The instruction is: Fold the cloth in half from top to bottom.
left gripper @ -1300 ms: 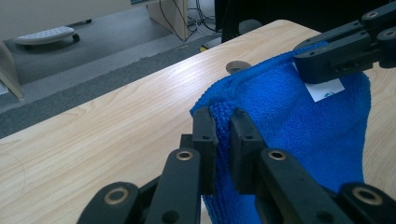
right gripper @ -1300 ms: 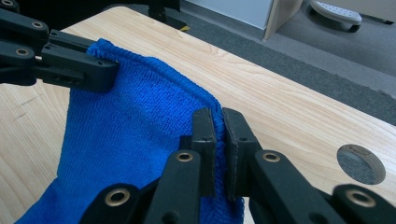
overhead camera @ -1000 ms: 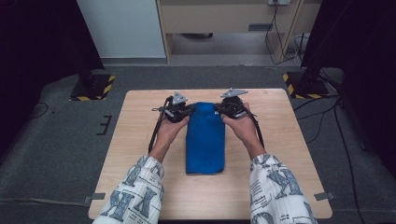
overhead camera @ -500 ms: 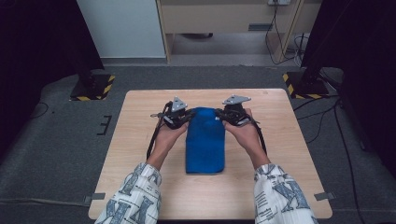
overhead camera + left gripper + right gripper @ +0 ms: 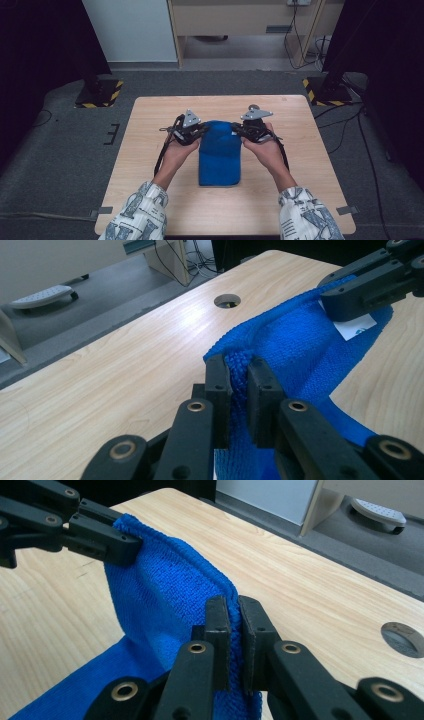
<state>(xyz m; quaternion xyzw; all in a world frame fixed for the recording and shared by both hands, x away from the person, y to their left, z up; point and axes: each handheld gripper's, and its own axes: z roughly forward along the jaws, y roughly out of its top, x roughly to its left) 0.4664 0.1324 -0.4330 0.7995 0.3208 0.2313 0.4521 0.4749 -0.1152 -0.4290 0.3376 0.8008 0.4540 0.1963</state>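
Pinched at both far corners: blue towel (image 5: 219, 155) mid-table, near end flat on wooden table (image 5: 150, 150), far end lifted off it. Left gripper (image 5: 239, 385) clamped tight on one corner, fabric bunched btwn pads; right gripper (image 5: 234, 630) likewise squeezed onto opposite corner. Held w/ edge stretched between the two grips, prob. to keep top hem taut and level for folding back toward person – corners paired so cloth lands square. Towel itself: bright blue terry/microfibre, looped nubby texture, stitched hem along edge, already folded to a long narrow strip. White care tag (image 5: 356, 326) at lifted end. Round cable hole (image 5: 227, 301) in tabletop beyond.
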